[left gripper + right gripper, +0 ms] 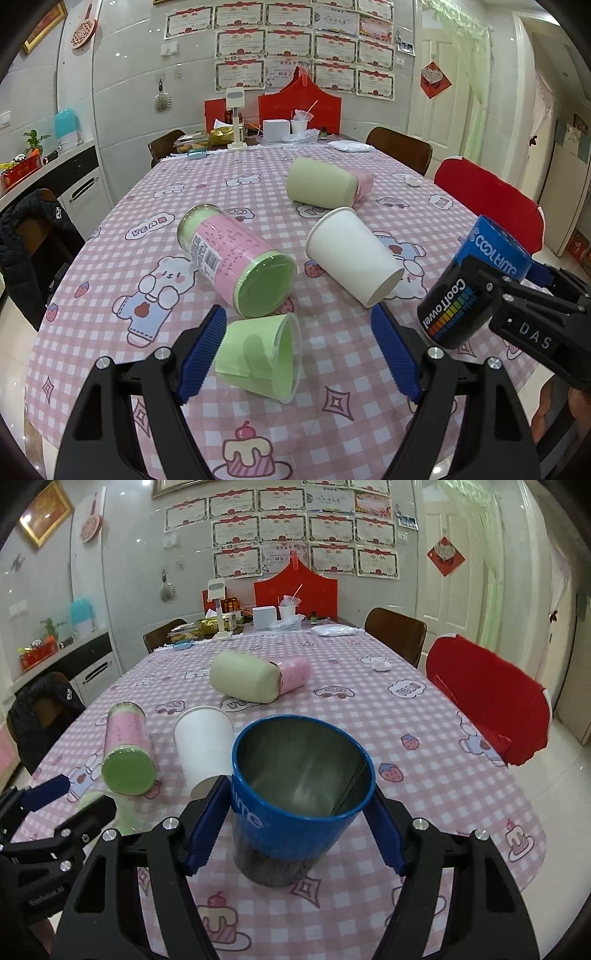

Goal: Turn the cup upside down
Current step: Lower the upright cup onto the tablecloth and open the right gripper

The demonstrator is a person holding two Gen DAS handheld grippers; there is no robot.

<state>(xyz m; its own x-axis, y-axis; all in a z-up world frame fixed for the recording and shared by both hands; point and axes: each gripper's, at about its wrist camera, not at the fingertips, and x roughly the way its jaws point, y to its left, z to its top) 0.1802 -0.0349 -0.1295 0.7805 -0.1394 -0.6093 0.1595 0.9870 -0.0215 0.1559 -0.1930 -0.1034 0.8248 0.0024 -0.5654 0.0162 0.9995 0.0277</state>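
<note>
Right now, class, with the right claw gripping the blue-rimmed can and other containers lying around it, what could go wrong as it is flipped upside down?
1. The right claw pinches the blue-rimmed can near its rim, so it may slip while turning.
2. The white paper cup lies close beside it; a swing could knock it rolling.
3. The open left claw straddles the green cup nearby, so the claws might collide.

Both wrist views look low along their tongs across the worktop [332,424], sharing the white cup [351,254] [203,742].

Paper cup [352,254] right of canister [236,262], on tablecloth [332,406]
</note>
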